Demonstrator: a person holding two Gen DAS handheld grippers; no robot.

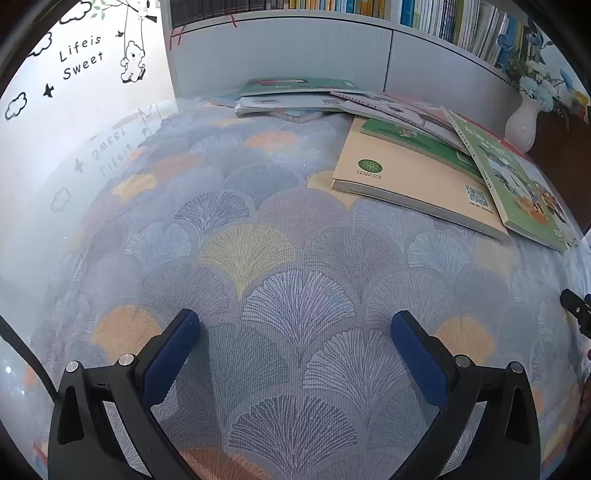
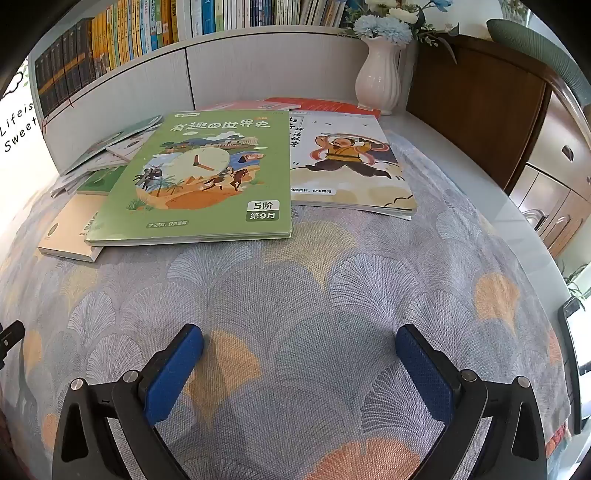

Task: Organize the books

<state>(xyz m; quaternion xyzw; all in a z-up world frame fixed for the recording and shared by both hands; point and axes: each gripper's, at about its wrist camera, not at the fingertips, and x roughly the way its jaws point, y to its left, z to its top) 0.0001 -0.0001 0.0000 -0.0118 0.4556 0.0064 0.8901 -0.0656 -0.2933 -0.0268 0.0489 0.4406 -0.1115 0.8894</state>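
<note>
Left gripper point(image 1: 295, 325) with blue-padded black fingers spread wide apart, nothing between them, hovering over bare fan-patterned grey, yellow and orange tablecloth point(image 1: 258, 229). Right gripper point(image 2: 299, 339) likewise splayed open and holding nothing, over the same cloth, well short of the books.

Scattered flat at the far side of the table, against the low white cabinet front point(image 1: 288, 55): a loose heap of thin paperbacks. Nearest in the right wrist view, a large green picture book with a clock illustration on its cover point(image 2: 207, 177), lying face up and overlapping the corner of a cream-coloured softcover book with a green round emblem point(image 1: 402, 177). Just to the right of the green one, touching or slightly tucked under its edge, a white-and-tan book with a cartoon warrior figure point(image 2: 347, 162). Behind those, a red-covered book point(image 2: 325, 105) partly hidden. Further left, a fanned pile of thin green and white booklets point(image 1: 291, 96), overlapping one another.

Above the cabinet, a row of upright shelved books point(image 2: 147, 33). At the right end, a ribbed white ceramic vase with blue and white flowers point(image 2: 378, 79), standing upright just behind the red book.
</note>
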